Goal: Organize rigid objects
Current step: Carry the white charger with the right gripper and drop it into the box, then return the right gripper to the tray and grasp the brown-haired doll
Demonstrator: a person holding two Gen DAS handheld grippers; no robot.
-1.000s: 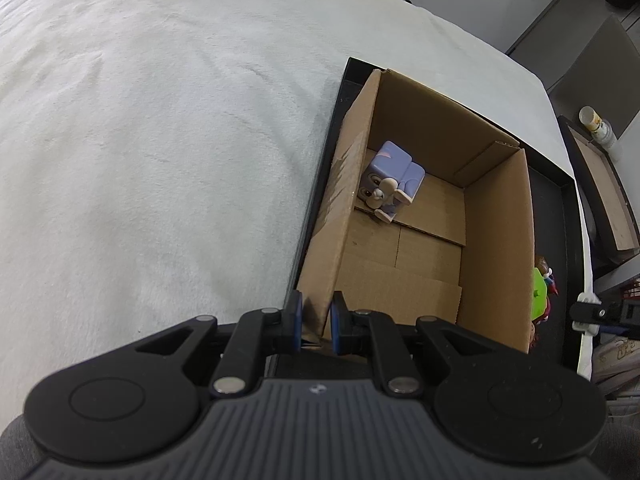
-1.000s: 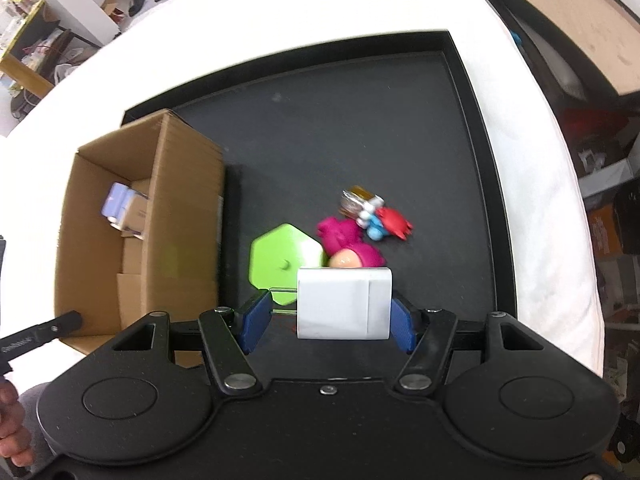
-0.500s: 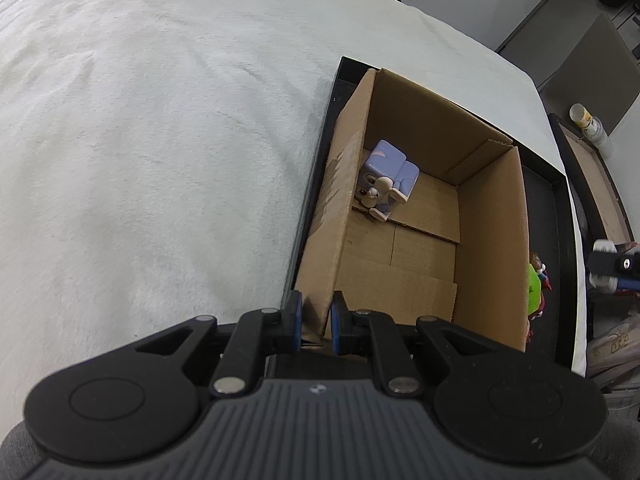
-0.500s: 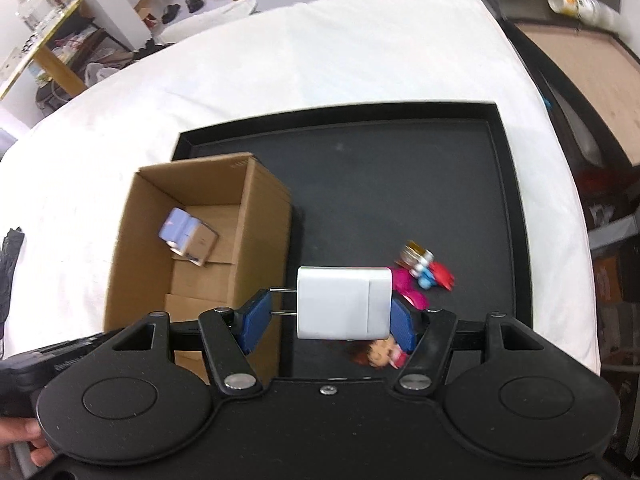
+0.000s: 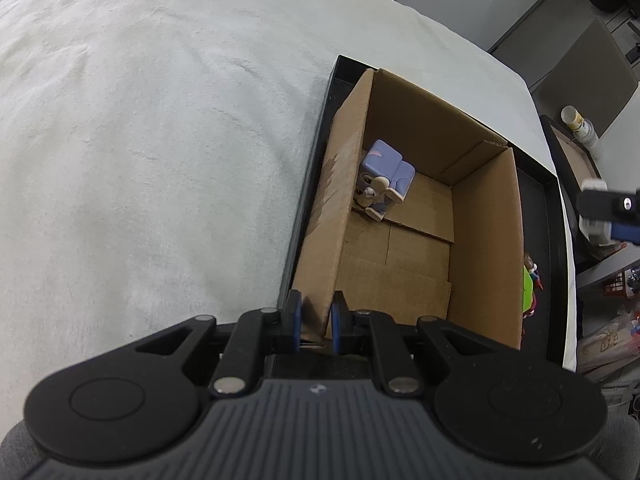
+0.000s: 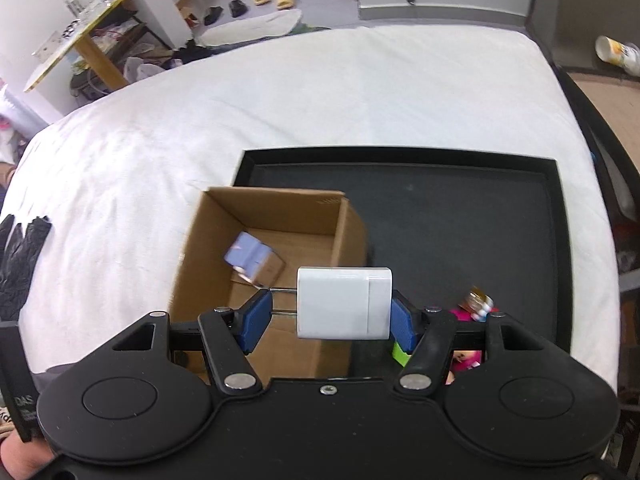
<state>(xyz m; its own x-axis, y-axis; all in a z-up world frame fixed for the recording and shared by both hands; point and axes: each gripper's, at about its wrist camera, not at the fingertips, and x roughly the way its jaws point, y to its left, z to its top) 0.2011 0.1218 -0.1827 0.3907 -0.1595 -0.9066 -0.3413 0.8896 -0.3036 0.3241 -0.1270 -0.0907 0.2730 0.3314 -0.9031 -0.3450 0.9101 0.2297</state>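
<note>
An open cardboard box [image 5: 484,236] [image 6: 348,236] stands in a black tray [image 6: 480,216] on a white cloth. A purple block toy [image 5: 384,178] [image 6: 252,258] lies inside it. My left gripper [image 5: 314,320] is shut on the box's near left wall corner. My right gripper [image 6: 326,316] is shut on a white plug charger [image 6: 344,304], prongs pointing left, and holds it above the box's near right corner. The right gripper also shows at the right edge of the left wrist view [image 5: 608,212].
A green hexagon piece [image 5: 529,294] [image 6: 400,352], a pink doll [image 6: 466,360] and a small red figure [image 6: 478,302] lie in the tray right of the box. A black glove [image 6: 20,256] lies on the cloth at the left. A wooden board and bottle [image 6: 618,54] stand beyond the right edge.
My right gripper has lifted and moved left with the charger, from over the toys to above the box's edge. The left gripper keeps its hold on the box wall.
</note>
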